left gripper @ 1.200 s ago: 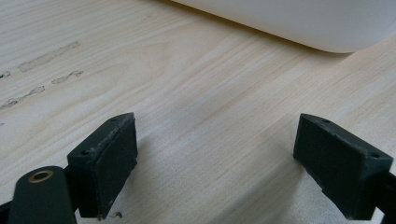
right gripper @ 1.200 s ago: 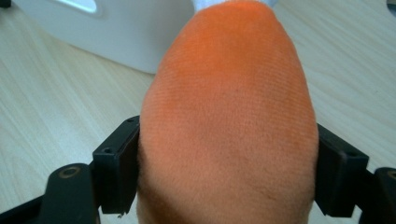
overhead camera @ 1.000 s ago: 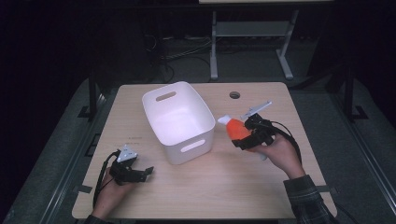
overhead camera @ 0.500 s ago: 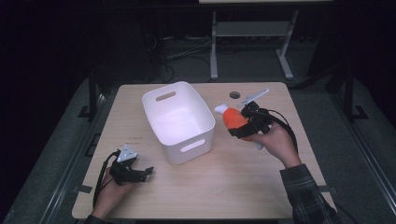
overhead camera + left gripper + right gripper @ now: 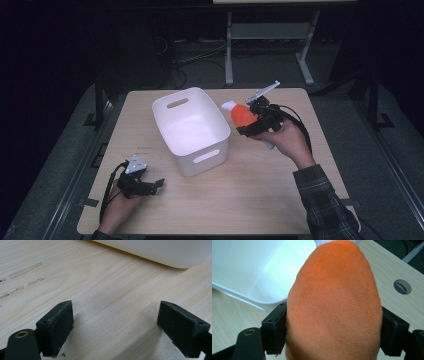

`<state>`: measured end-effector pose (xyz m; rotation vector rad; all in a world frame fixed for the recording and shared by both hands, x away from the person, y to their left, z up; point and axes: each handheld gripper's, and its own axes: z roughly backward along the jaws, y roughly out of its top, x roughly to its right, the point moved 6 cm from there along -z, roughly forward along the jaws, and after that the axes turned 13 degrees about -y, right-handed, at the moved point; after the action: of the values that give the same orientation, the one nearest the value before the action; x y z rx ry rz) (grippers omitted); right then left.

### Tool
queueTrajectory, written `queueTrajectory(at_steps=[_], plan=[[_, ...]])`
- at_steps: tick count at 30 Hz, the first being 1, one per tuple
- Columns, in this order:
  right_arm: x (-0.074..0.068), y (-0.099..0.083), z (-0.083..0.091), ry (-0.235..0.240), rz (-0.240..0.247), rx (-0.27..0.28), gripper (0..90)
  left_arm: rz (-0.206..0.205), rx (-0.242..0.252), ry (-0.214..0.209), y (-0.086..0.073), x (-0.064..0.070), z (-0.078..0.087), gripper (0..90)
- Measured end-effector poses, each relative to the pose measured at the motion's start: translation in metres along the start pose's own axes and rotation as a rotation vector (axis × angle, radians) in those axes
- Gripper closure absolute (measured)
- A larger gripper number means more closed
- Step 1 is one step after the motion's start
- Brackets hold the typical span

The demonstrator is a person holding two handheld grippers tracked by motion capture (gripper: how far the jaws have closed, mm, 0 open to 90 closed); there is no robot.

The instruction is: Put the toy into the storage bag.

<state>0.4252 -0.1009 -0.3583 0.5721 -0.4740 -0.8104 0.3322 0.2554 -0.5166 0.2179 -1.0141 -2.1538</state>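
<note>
The right gripper (image 5: pixel 248 121), pinching an orange toy (image 5: pixel 242 115), has risen toward the bin (image 5: pixel 216 131), probably to drop it in; the left gripper (image 5: pixel 150 185) rests spread.

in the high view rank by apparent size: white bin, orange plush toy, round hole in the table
1. white bin, by far the largest
2. orange plush toy, held in the right gripper
3. round hole, partly hidden, smallest

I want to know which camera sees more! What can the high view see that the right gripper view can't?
High view alone: the left gripper, open and low over the table's near left, both hands, and the bin's whole shape with its handle slots. Right gripper view alone: the orange plush toy's fuzzy weave between the black jaws. Both: the right gripper holding that toy beside the white bin, the wooden table.
</note>
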Motion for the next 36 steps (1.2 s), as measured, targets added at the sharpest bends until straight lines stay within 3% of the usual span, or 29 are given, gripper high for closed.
queueTrajectory(at_steps=[15, 36], plan=[[-0.011, 0.043, -0.005, 0.009, 0.018, 0.009, 22.9, 0.0, 0.0, -0.001, 0.0, 0.0, 0.0, 12.9], [-0.043, 0.077, -0.023, 0.032, 0.056, -0.007, 22.8, -0.002, -0.002, -0.005, 0.0, 0.0, 0.0, 12.9]])
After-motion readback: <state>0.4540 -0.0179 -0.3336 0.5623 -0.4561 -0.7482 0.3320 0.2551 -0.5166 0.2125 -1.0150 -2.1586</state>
